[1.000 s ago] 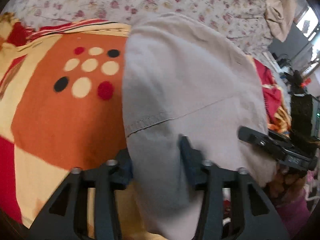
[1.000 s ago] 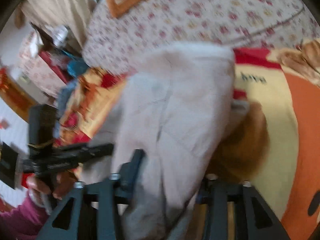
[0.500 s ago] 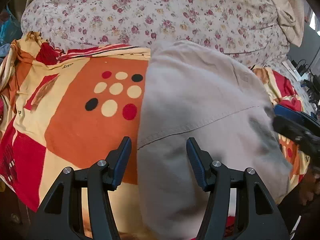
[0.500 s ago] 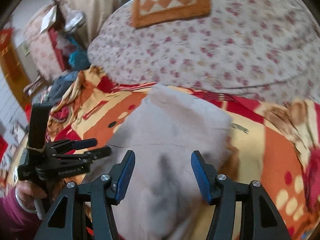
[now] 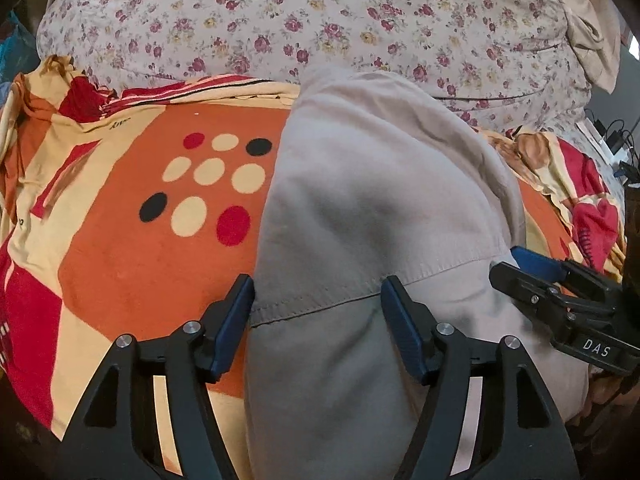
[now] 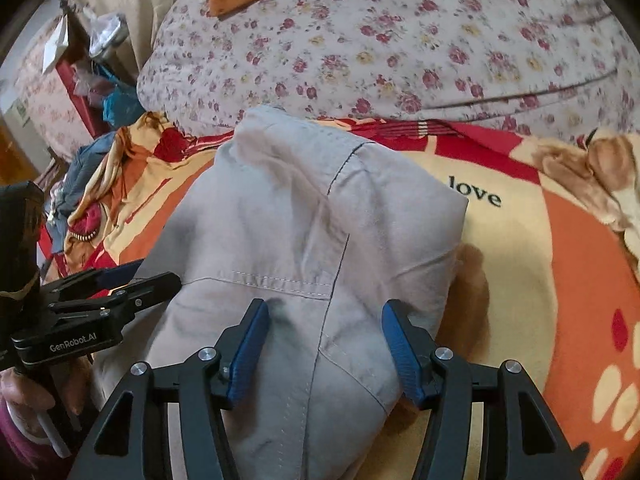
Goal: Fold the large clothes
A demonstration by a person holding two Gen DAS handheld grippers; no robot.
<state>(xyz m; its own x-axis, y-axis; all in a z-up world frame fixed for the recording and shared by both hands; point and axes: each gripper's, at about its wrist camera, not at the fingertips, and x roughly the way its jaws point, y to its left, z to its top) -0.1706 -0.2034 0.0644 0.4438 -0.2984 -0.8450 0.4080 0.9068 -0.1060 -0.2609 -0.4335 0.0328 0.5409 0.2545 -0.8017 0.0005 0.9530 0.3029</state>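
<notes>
A folded beige-grey garment (image 5: 372, 208) lies on an orange, red and cream patterned blanket (image 5: 132, 248); it also shows in the right wrist view (image 6: 304, 220). My left gripper (image 5: 318, 312) is open, its jaws spread over the garment's near left hem, holding nothing. My right gripper (image 6: 324, 332) is open over the garment's near right edge, also empty. Each gripper shows in the other's view: the right one (image 5: 560, 292) at the garment's right side, the left one (image 6: 100, 300) at its left.
A floral quilt (image 5: 320, 20) is heaped behind the garment. The blanket (image 6: 540, 260) carries the word "love" and a dot pattern. Cluttered furniture and clothes (image 6: 80, 80) stand at the far left of the right wrist view. Cables (image 5: 612, 136) lie at the right.
Both grippers have let go of the garment, opened and drawn back toward me. The garment now lies flat and folded on the blanket.
</notes>
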